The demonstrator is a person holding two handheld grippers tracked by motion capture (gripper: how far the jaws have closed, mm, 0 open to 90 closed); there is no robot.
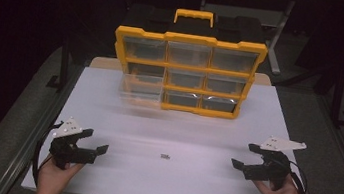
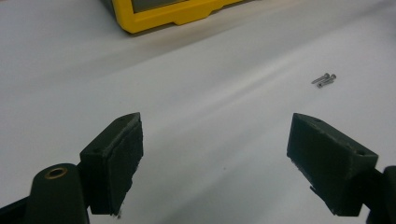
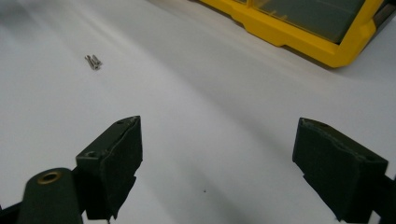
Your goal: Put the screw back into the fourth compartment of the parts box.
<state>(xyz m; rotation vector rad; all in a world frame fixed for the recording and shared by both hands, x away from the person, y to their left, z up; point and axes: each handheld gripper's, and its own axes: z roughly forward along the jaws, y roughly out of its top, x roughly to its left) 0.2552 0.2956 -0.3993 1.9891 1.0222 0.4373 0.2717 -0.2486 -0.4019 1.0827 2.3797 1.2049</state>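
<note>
High view: small screws [image 1: 165,155] lie low in the frame's centre on the white table [image 1: 166,126], well apart from both tools, between the left gripper [image 1: 96,142] at lower left and the right gripper [image 1: 243,156] at lower right; both gape wide, empty. Yellow organiser [image 1: 187,74] upper centre.
Left gripper view: screws [image 2: 324,80] upper right, beyond the spread jaws.
Right gripper view: screws [image 3: 93,61] upper left, ahead of the wide jaws.
Writing: none readable.

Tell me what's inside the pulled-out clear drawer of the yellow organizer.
The pulled-out drawer of the organizer looks empty, though blur hides its floor. The screws lie on the table.
</note>
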